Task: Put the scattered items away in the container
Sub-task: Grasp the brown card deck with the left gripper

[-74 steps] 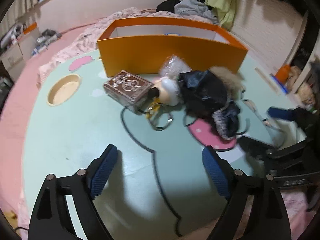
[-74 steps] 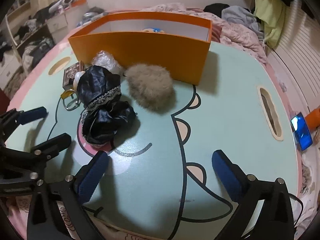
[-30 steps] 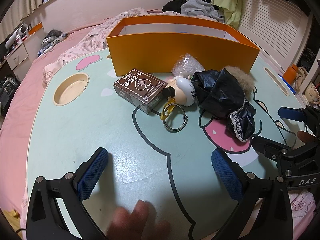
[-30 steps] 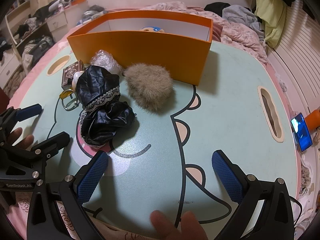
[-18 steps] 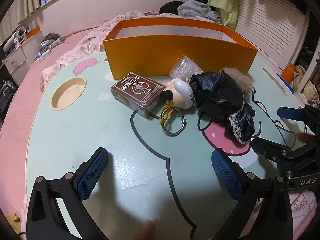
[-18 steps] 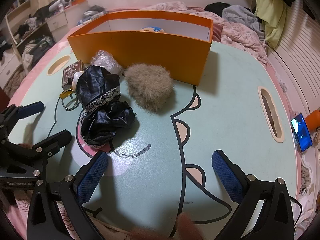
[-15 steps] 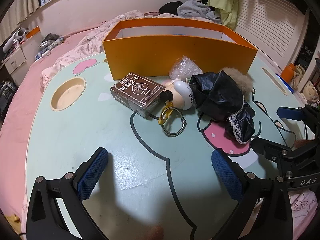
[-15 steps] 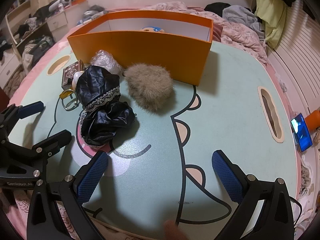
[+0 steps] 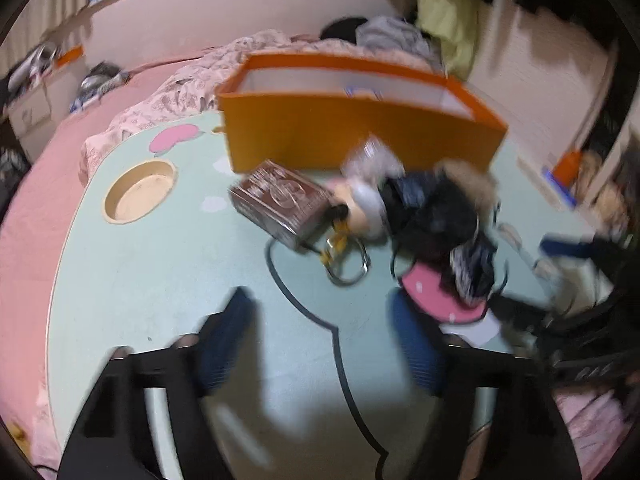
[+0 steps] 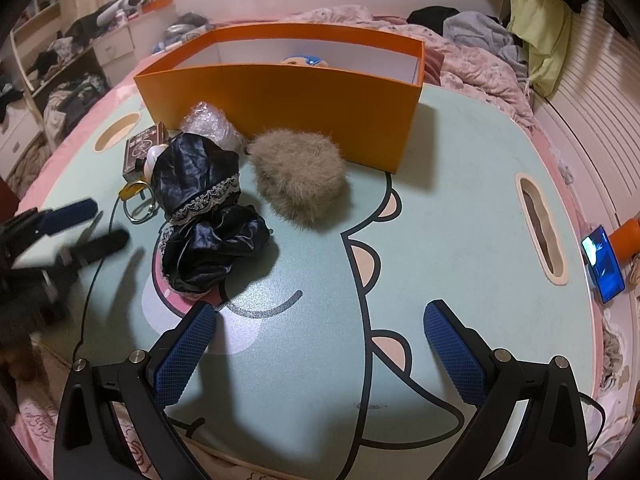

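An orange box [image 9: 360,136] [image 10: 280,92] stands open-topped at the back of the mint table [image 10: 460,184]. In front of it lie a brown card box [image 9: 280,200], a white round toy [image 9: 364,208], a key ring [image 9: 348,268], a clear plastic bag [image 10: 208,122], crumpled black cloth [image 10: 200,200] and a tan furry ball [image 10: 300,176]. My left gripper [image 9: 320,312] hovers near the key ring, its jaws closing with nothing between them. My right gripper [image 10: 320,312] hangs open over bare table, short of the black cloth.
A round hole [image 9: 140,192] is cut in the table at the left and a long slot [image 10: 540,224] at the right. A lit phone [image 10: 604,264] lies past the right edge. Pink bedding and clothes surround the table.
The left gripper's jaws have narrowed and its view has blurred and tilted slightly. The fingers seen at the bottom edge are gone. The right gripper has not moved.
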`<state>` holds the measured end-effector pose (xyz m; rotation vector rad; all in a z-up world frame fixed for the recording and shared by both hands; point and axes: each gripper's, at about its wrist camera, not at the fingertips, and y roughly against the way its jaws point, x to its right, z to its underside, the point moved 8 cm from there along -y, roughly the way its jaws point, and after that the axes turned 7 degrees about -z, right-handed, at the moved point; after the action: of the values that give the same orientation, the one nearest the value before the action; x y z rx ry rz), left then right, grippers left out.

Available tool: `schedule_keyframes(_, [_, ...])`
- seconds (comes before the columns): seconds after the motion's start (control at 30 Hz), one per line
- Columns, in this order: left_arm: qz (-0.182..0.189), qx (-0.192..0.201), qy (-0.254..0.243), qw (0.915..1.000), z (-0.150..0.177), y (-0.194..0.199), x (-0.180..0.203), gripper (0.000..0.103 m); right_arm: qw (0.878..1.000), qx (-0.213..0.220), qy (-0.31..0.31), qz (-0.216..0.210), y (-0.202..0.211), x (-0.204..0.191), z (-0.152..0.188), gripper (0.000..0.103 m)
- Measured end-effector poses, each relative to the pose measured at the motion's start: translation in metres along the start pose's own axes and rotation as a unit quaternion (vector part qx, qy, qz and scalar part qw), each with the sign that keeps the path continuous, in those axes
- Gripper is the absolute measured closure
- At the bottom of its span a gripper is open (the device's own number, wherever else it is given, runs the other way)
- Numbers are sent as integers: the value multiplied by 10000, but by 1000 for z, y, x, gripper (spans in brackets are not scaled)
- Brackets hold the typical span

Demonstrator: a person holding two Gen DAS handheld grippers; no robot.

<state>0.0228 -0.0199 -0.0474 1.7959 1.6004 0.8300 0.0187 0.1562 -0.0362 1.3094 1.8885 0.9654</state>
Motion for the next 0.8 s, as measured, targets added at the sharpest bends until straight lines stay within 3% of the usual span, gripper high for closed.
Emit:
schedule_keyframes(0.1, [143, -16, 465, 9988, -16, 3, -17, 36, 10000, 26, -4, 1, 1, 0, 0, 0])
schedule_keyframes(0.23, [-108, 242, 175, 9995, -42, 5, -19, 36, 10000, 49, -7, -1, 2, 0, 0, 0])
schedule_keyframes(0.3, [-169, 92, 224, 9996, -50, -8, -21, 36, 10000, 51, -7, 0, 2, 0, 0, 0])
schedule_keyframes(0.33, [-121, -30, 304, 9995, -53, -16, -22, 40, 10000, 51, -7, -1, 2, 0, 0, 0])
schedule_keyframes(0.37, [-15, -163, 400, 9991, -55, -22, -21, 50, 10000, 51, -6, -2, 2, 0, 0, 0])
schedule_keyframes(0.47, [163, -374, 580, 9975, -62, -37, -16, 52, 10000, 49, -6, 0, 2, 0, 0, 0])
schedule_keyframes(0.63, [-98, -444, 413, 9981, -57, -50, -6, 53, 10000, 51, -7, -3, 2, 0, 0, 0])
schedule_keyframes(0.73, [-334, -400, 180, 9985, -49, -50, -8, 60, 10000, 52, -5, 0, 2, 0, 0, 0])
schedule_keyframes(0.8, [-239, -401, 212, 9987, -44, -46, -11, 60, 10000, 53, -5, -4, 2, 1, -1, 0])
